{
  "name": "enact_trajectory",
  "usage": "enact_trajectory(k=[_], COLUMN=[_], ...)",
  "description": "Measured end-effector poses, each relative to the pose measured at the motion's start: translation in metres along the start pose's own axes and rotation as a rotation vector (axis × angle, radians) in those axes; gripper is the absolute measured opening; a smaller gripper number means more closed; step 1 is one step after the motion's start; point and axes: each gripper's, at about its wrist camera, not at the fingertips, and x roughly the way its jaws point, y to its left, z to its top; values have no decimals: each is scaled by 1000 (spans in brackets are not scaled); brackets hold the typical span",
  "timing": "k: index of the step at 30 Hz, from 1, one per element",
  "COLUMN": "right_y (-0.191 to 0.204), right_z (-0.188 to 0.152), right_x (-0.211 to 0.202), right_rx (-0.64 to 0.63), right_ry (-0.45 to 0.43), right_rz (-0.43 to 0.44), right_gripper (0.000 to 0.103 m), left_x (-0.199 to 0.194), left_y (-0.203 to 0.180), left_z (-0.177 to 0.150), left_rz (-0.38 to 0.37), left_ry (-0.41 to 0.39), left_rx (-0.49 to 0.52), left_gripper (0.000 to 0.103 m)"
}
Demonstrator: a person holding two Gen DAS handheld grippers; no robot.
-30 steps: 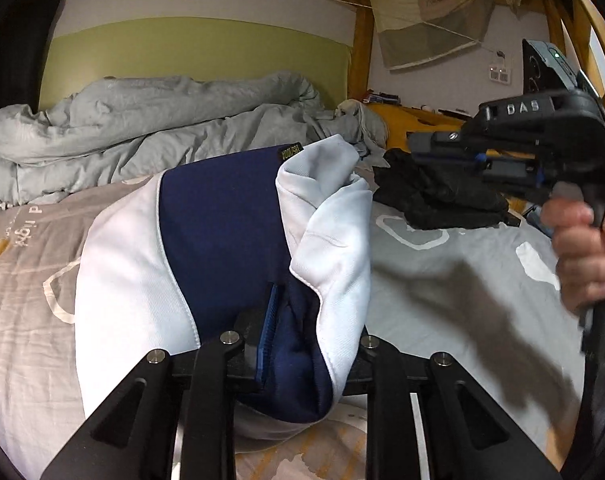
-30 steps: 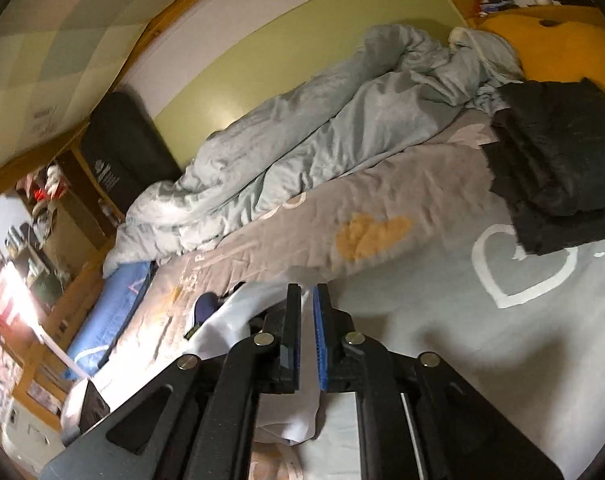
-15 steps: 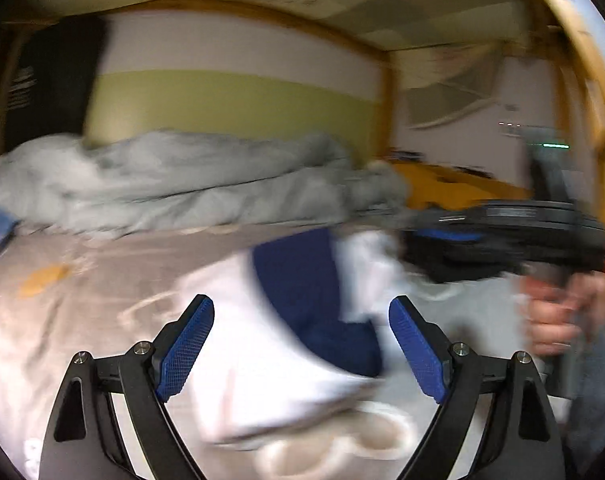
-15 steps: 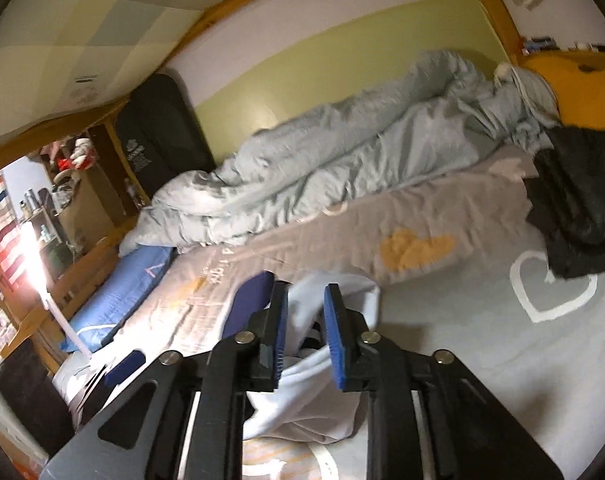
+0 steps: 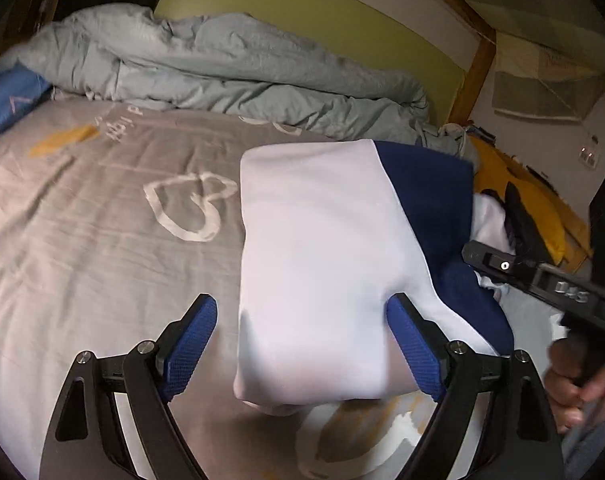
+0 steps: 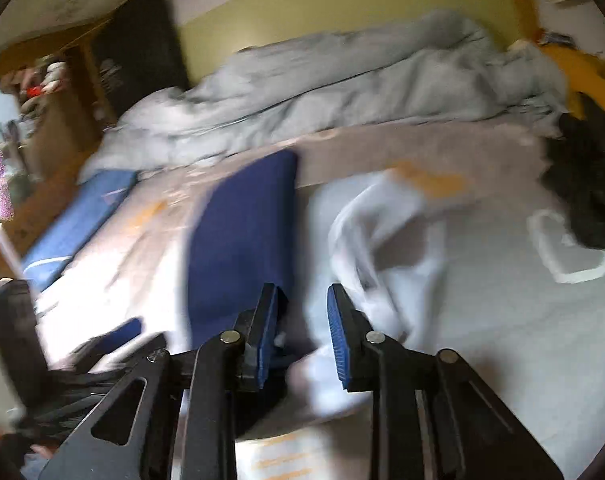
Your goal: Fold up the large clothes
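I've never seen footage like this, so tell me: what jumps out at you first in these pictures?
The folded white and navy garment in the middle of the grey bed sheet, printed with white hearts. The left tongs stand wide open around its near end. Behind, a rumpled pale grey duvet lies along the green wall, and dark clothes sit at the right.
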Motion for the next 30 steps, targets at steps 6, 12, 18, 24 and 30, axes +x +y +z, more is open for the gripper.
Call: enact_trajectory(k=[6, 12, 18, 24, 30], right_y=[-59, -74, -25, -50, -71], right_z=[1, 12, 22, -1, -16], right_x=[17, -9, -25, 26, 62], right_rx=[173, 286, 107, 288, 423], right_ry=[62, -42, -71, 120, 172], right_rz=[-40, 147, 168, 169, 445], right_gripper=[28, 47, 89, 89, 90], left_x=[2, 3, 4, 4, 17], left_y=[-10, -21, -28, -17, 16], left_z=[3, 6, 6, 8, 14], left_rz=[36, 97, 96, 38, -109], left_ry=[-24, -46, -54, -26, 70], left_rx=[51, 113, 128, 66, -148], left_gripper=[91, 92, 92, 92, 96])
